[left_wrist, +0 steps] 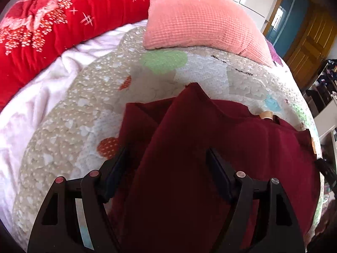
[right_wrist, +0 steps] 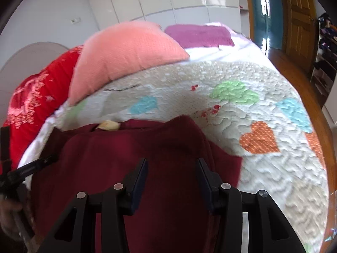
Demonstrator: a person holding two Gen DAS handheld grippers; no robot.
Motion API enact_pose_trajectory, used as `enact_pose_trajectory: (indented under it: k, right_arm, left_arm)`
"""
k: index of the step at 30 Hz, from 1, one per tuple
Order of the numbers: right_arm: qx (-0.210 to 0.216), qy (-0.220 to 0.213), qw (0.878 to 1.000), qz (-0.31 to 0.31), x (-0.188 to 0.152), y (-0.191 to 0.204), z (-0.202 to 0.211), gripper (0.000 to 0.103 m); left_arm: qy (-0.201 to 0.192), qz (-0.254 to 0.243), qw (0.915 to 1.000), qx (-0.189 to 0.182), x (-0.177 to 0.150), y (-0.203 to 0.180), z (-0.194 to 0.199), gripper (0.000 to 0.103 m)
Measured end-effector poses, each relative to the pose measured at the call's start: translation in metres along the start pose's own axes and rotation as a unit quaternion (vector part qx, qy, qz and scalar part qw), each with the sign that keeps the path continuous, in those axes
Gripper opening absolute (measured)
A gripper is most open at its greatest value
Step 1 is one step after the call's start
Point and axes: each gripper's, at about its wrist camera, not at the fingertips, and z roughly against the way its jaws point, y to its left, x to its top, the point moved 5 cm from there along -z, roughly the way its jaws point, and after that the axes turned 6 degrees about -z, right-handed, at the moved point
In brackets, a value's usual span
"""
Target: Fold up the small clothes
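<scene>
Both grippers over the bed quilt (right_wrist: 263,179). I see the left gripper (left_wrist: 166,154) with jaws spread wide, a raised fold of the maroon garment (left_wrist: 189,147) bunched between them and peaking just ahead. Right gripper (right_wrist: 171,164) jaws also apart, same garment (right_wrist: 147,147) lying under and between them. Pink pillow (left_wrist: 195,16) well ahead of both.

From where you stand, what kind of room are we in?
Most likely a bedroom. A heart-patterned quilt covers what looks like a bed, with a pink pillow and a red blanket lying on it. A wooden door stands beyond.
</scene>
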Motion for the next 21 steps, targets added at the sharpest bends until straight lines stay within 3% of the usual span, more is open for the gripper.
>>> enact_pose_trajectory:
  k: [6, 11, 14, 21]
  right_arm:
    - [0.004, -0.009, 1.000, 0.012, -0.027, 0.006, 0.032, 0.049]
    - [-0.014, 0.005, 1.000, 0.021, -0.046, 0.004, 0.019, 0.049]
    - [-0.025, 0.006, 0.999, 0.028, -0.047, 0.007, 0.018, 0.049]
    - [-0.002, -0.010, 1.000, 0.024, -0.050, 0.018, 0.049, 0.049]
  left_arm:
    - [-0.015, -0.012, 0.9997, 0.014, -0.007, -0.001, 0.022, 0.075]
    - [-0.018, -0.018, 0.9996, 0.014, -0.015, -0.004, 0.033, 0.075]
    - [-0.021, -0.022, 0.9994, 0.014, -0.020, -0.006, 0.041, 0.075]
    - [-0.037, -0.036, 0.9984, 0.026, -0.027, -0.007, 0.057, 0.075]
